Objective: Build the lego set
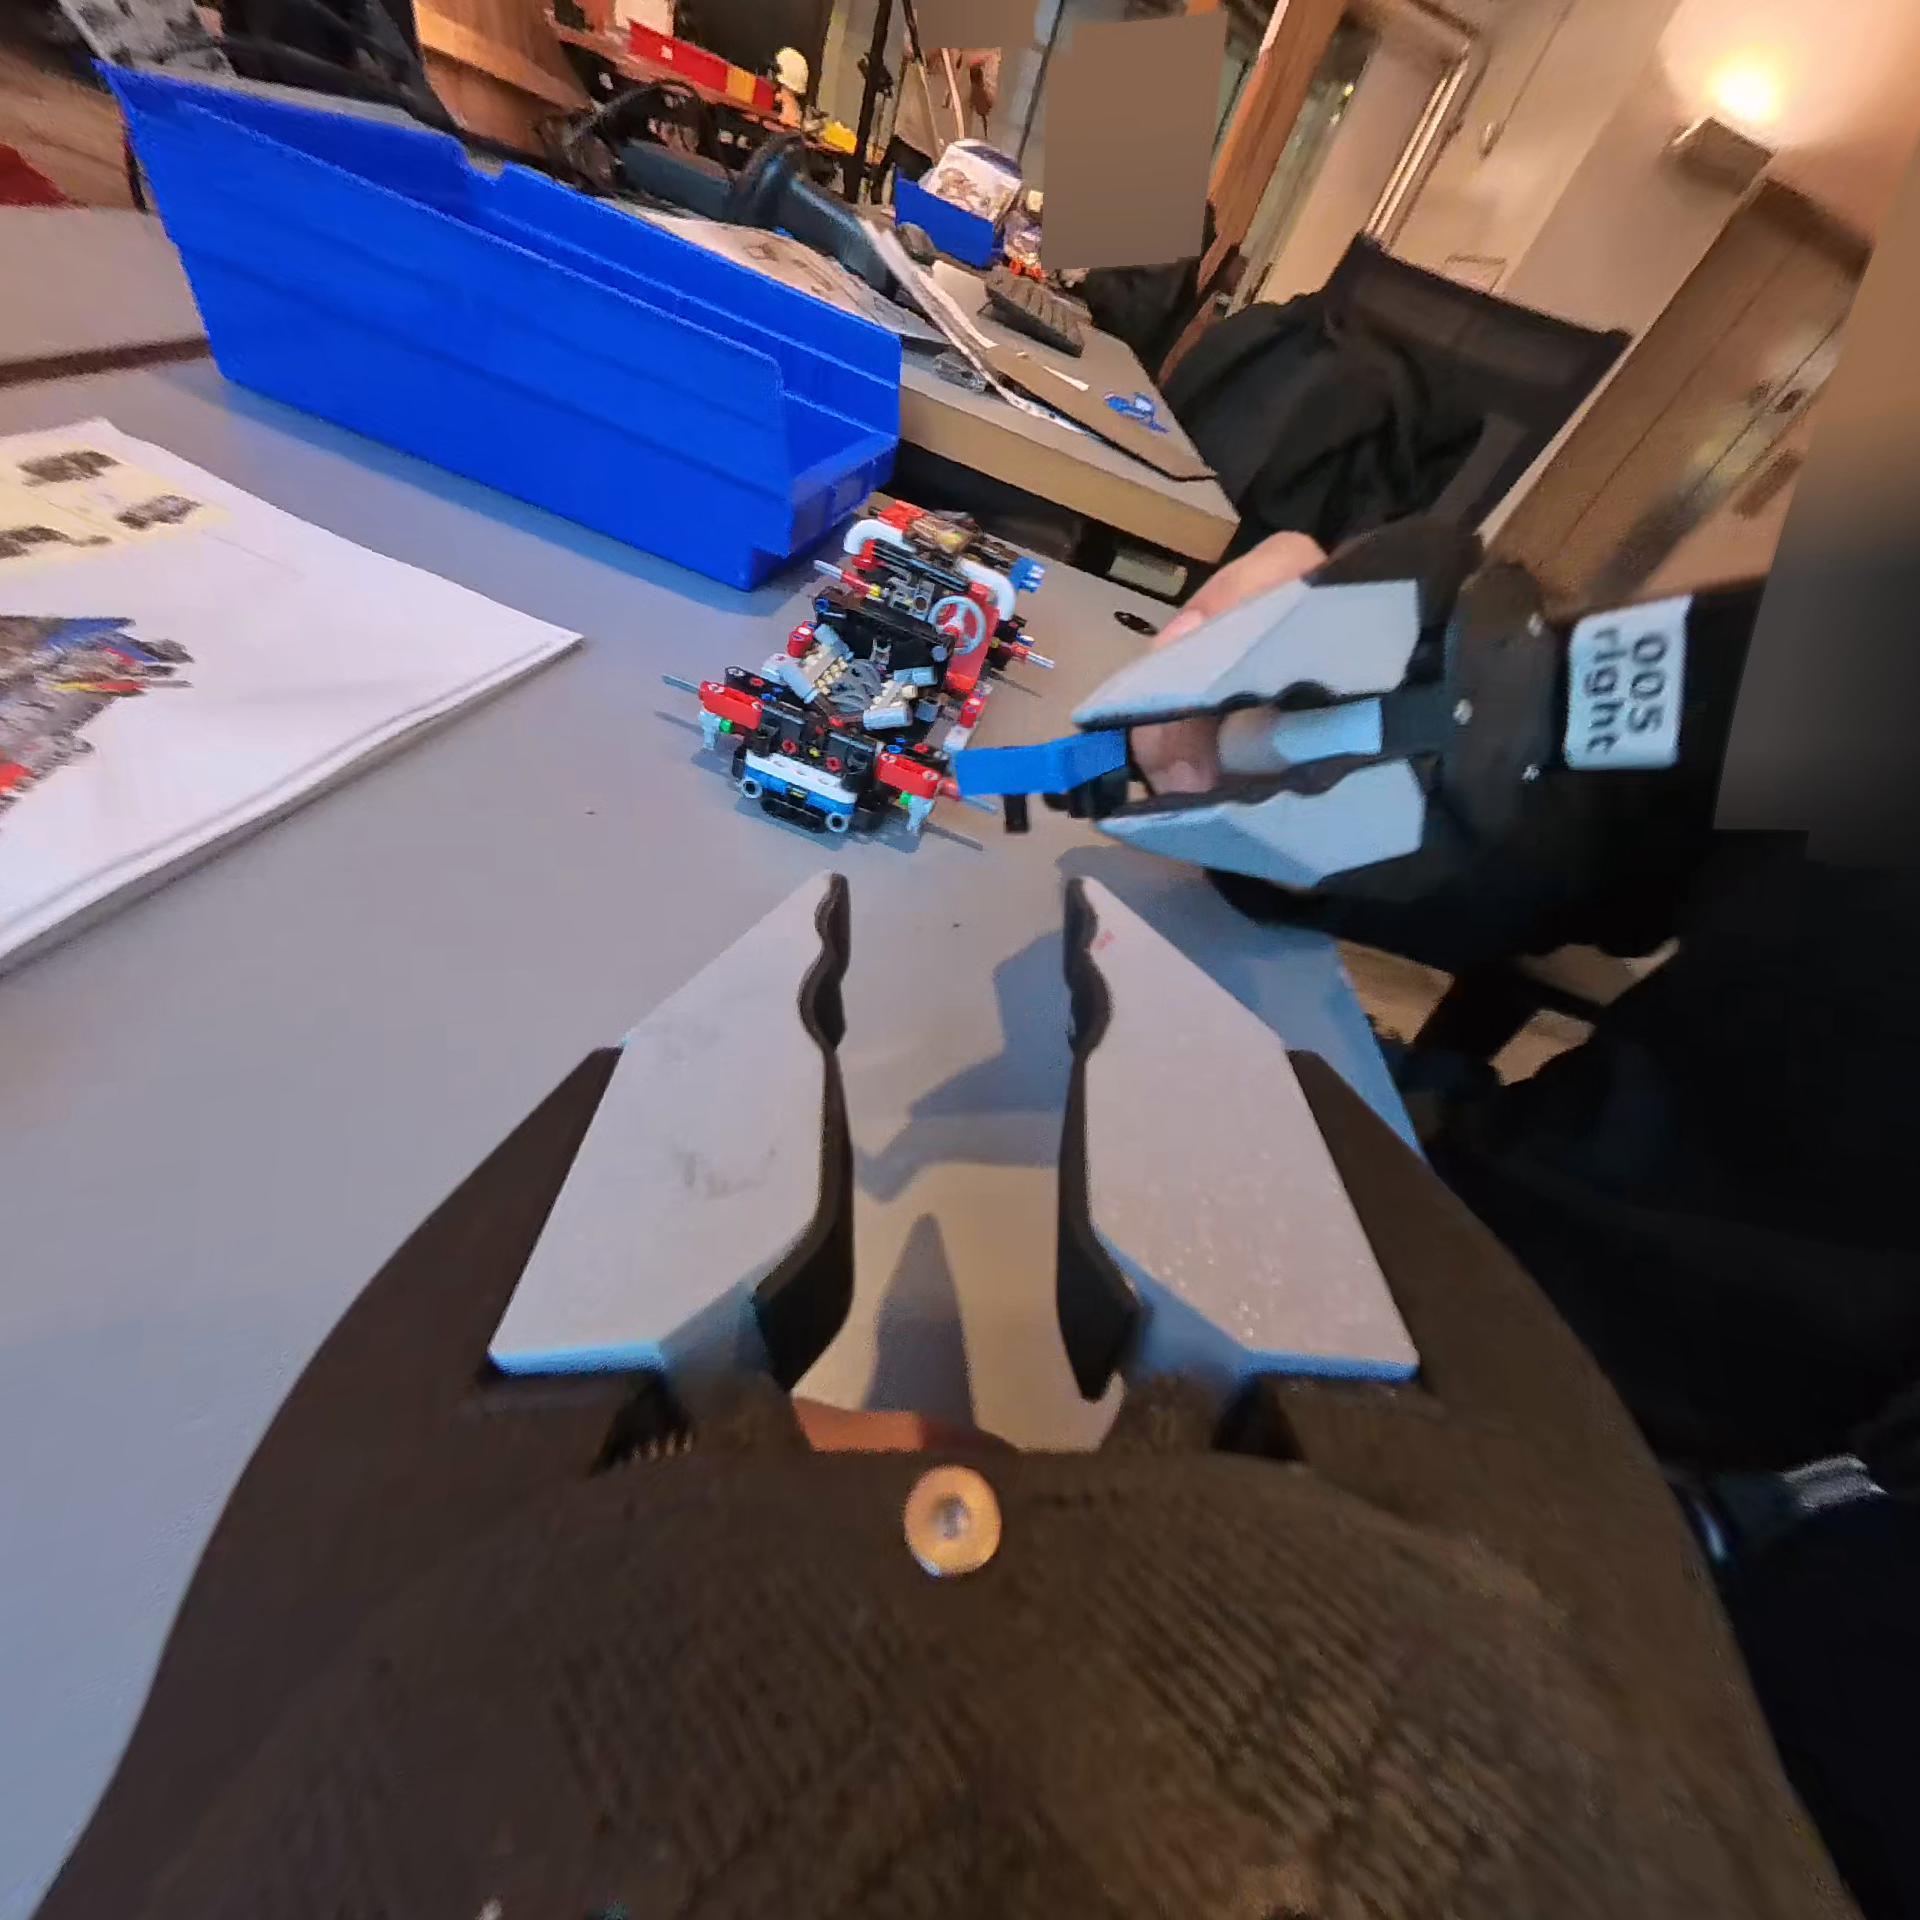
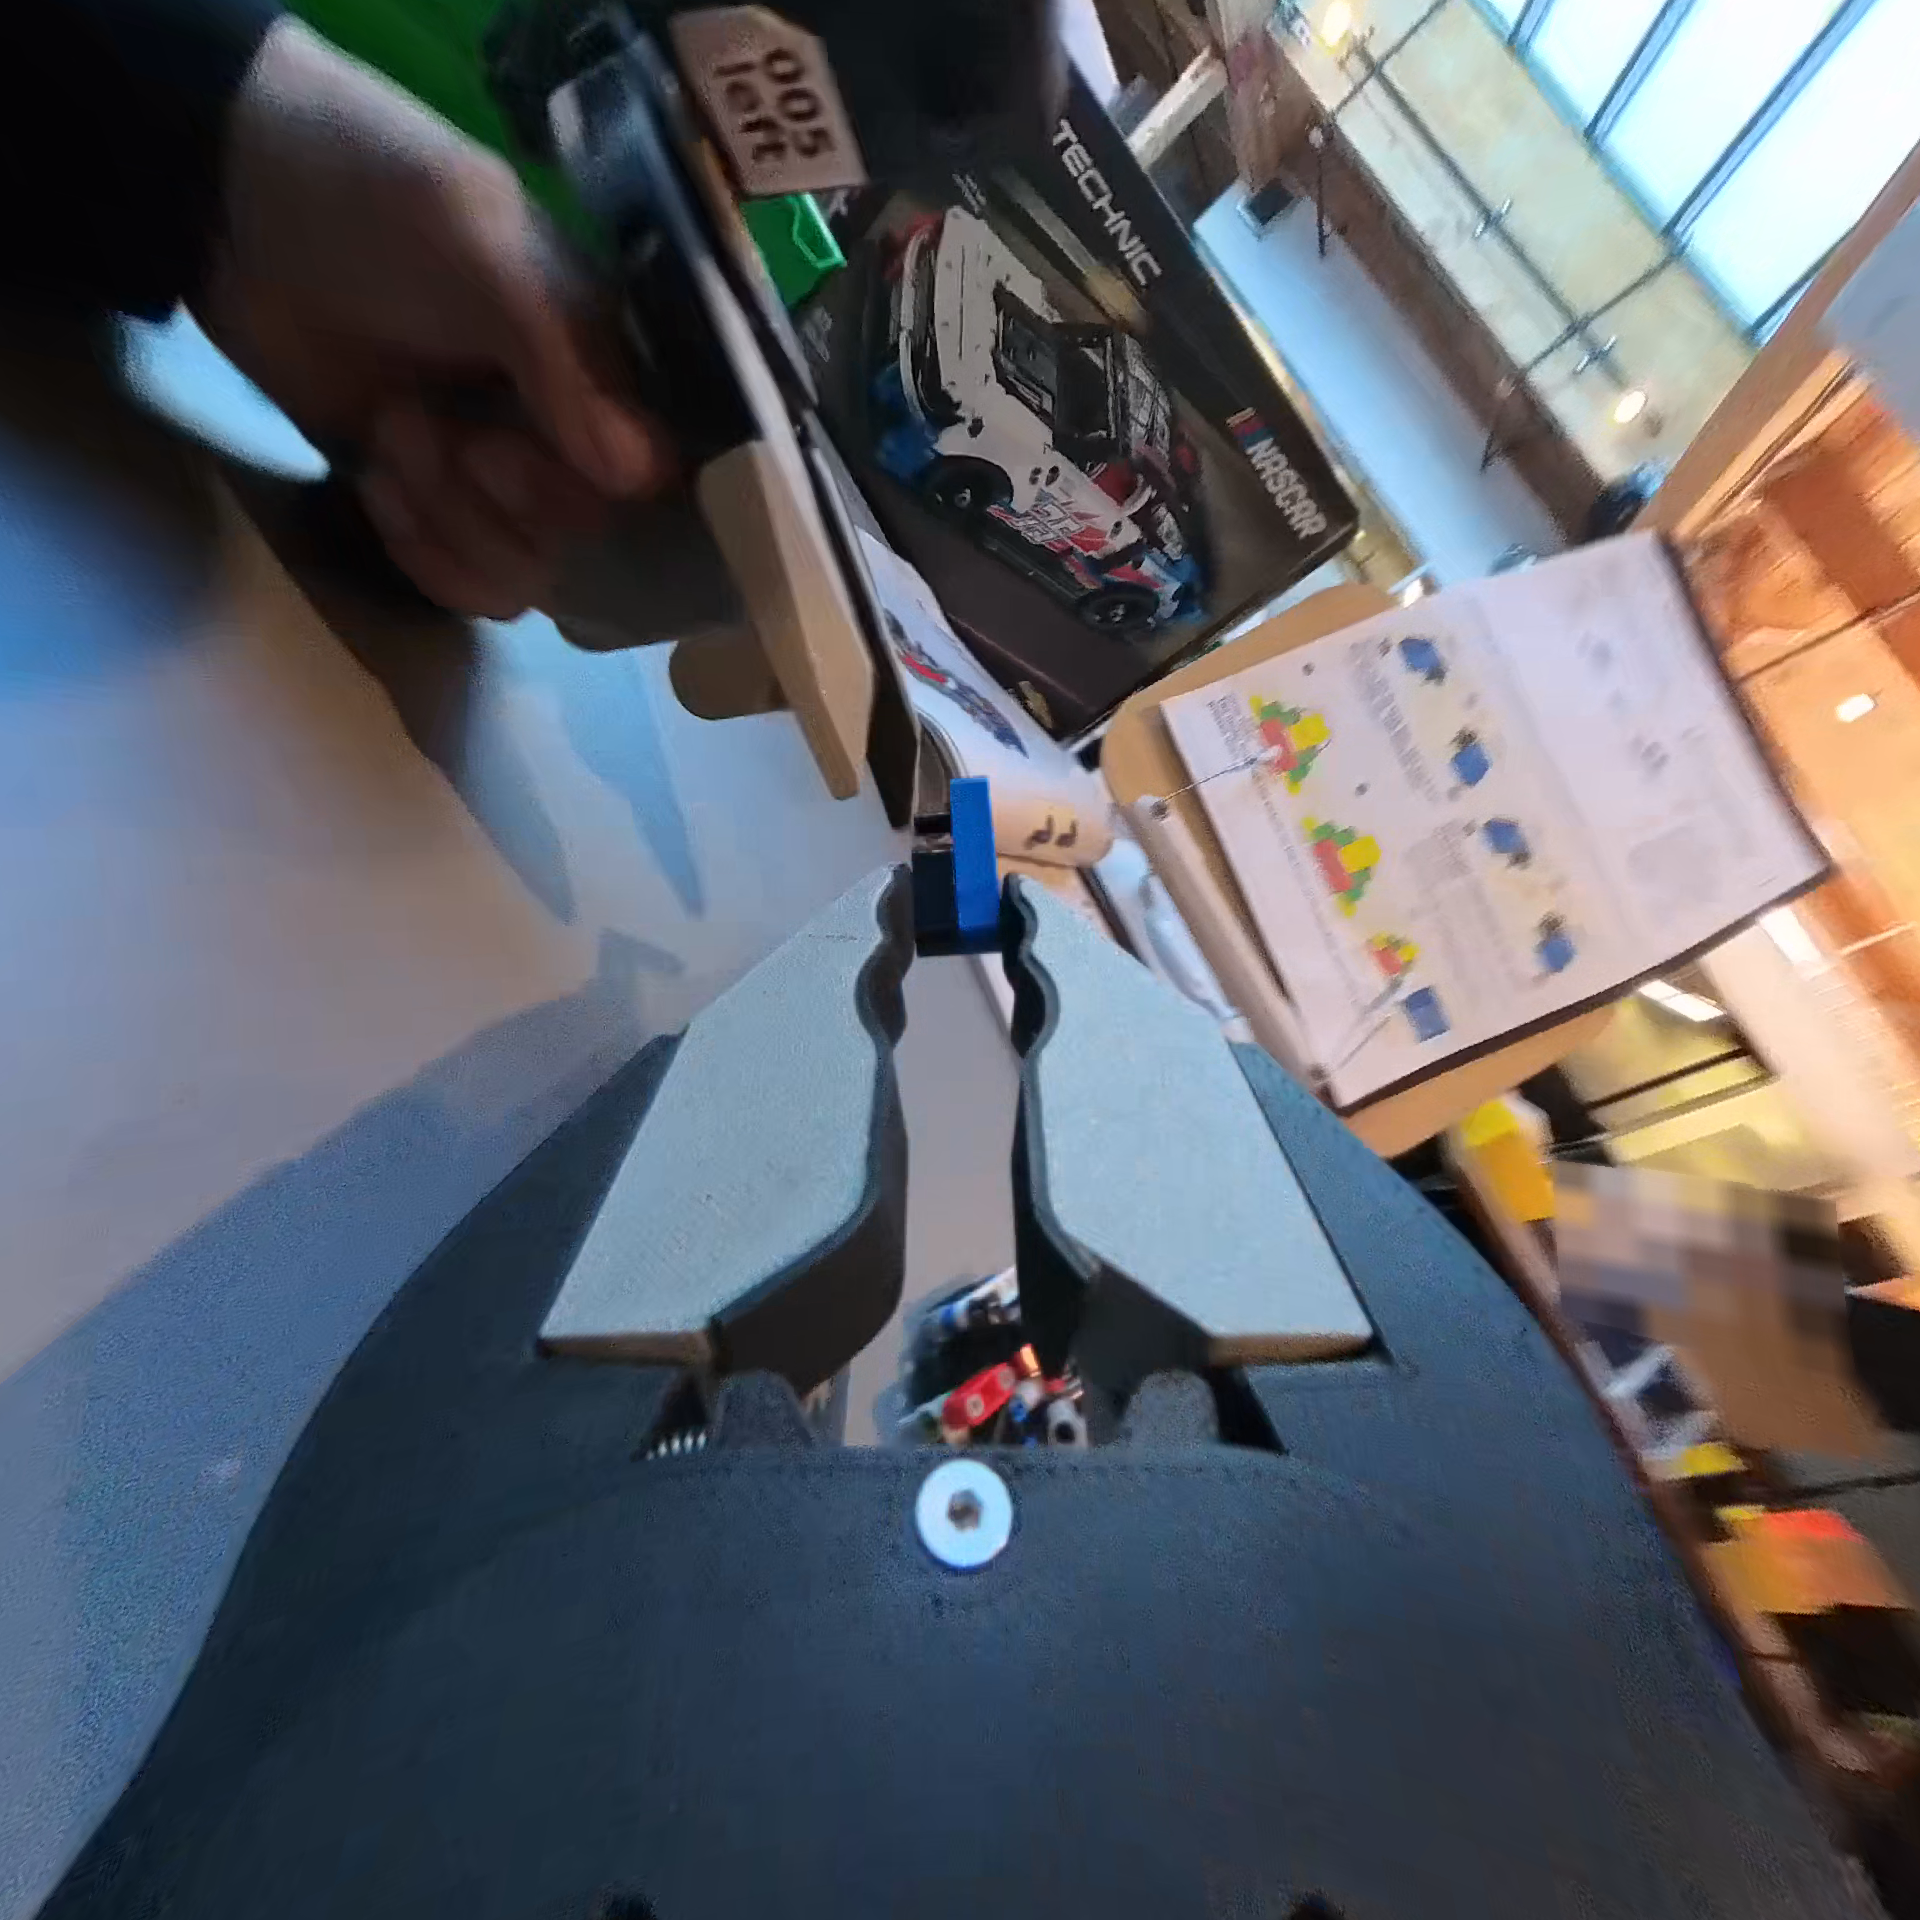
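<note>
grey pads of your left claw [image 1: 951,914] sit nearest, spread wide with nothing between them, hovering low over the bare worktop [image 1: 312,1143]; i read that as a hand kept free and close so it can steady the model when the next part is pressed on

just past its tips lies the half-built lego car [image 1: 862,707], a red, black and white chassis flat on the worktop with its thin axles sticking out to the sides, so either side stays reachable

to its right your right claw [image 1: 1091,769] comes in sideways, pinched narrow on a blue and black piece [image 1: 1039,767]; the blue end points at the near right corner of the chassis and is just beside it, though whether it touches yet cannot be told. in the right wrist view the same piece [image 2: 961,883] is held at the very fingertips, most of it standing clear, which leaves the mating end free to go in

on the left an open instruction booklet [image 1: 208,665] lies flat within glance. behind the car a long blue bin [image 1: 499,332] stands on the worktop, probably the parts store, kept behind the model so it does not crowd the build

farthest off, seen from the right wrist, the set's box [image 2: 1091,416] stands upright, and a printed sheet on a board [image 2: 1486,790] leans beside it
</note>
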The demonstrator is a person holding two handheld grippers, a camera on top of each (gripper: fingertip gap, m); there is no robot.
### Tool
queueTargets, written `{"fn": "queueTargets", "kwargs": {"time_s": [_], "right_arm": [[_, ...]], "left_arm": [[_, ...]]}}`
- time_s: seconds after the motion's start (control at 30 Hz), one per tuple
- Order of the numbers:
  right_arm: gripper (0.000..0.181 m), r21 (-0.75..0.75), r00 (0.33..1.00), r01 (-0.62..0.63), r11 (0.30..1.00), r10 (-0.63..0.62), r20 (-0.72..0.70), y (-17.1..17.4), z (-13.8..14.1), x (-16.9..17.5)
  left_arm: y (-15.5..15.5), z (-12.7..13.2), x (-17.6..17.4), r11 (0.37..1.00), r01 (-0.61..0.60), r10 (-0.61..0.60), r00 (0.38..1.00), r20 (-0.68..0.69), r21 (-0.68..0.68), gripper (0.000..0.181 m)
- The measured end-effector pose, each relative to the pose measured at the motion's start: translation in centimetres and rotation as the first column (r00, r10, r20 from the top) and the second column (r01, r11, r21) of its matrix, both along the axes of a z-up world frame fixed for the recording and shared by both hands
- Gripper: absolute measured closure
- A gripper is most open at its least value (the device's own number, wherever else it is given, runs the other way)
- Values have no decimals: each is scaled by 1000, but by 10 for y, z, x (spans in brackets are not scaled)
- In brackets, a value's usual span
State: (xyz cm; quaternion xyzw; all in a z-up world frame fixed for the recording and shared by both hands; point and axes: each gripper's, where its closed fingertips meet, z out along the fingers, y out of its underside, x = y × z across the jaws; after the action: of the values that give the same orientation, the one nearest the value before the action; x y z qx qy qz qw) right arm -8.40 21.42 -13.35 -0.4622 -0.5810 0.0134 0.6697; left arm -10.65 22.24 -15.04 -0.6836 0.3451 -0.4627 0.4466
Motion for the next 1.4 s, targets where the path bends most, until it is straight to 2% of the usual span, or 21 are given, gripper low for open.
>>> {"fn": "queueTargets", "kwargs": {"time_s": [0.1,0.23,0.3,0.37,0.5,0.67,0.8,0.9,1.27,1.33,1.4], "right_arm": [[168,122,996,4,993,-14,84,4,-2,-10],[168,195,988,-52,979,22,154,8,-3,-24],[168,195,985,-57,979,24,171,13,-6,-29],[169,182,984,-68,981,36,173,15,-8,-33],[168,131,984,-68,989,45,175,16,-16,-34],[168,95,988,-86,992,73,135,17,-13,-30],[168,106,992,-85,991,74,102,16,-7,-28],[168,123,993,-87,989,75,95,13,-4,-28],[173,116,994,-109,987,106,35,3,4,-30],[181,52,990,-139,989,140,-28,1,8,-29],[181,-66,982,-152,986,144,-123,6,15,-25]], "left_arm": [[-2,3,0,1000,16,-16,999,33,-15,142],[3,8,-4,1000,-18,18,998,52,11,145],[7,9,-7,998,-52,51,997,55,19,146],[14,5,-11,995,-98,97,995,33,16,155],[18,3,-11,994,-90,93,994,60,-54,155],[21,7,-7,993,-55,68,990,127,-105,157],[19,15,-7,996,-13,30,981,192,-89,159],[15,19,-5,997,19,-4,977,213,-68,164],[6,24,-5,997,61,-50,970,236,-39,164],[5,23,-5,998,59,-53,975,215,-24,165],[8,23,-9,1000,12,-16,982,189,21,165]]}}
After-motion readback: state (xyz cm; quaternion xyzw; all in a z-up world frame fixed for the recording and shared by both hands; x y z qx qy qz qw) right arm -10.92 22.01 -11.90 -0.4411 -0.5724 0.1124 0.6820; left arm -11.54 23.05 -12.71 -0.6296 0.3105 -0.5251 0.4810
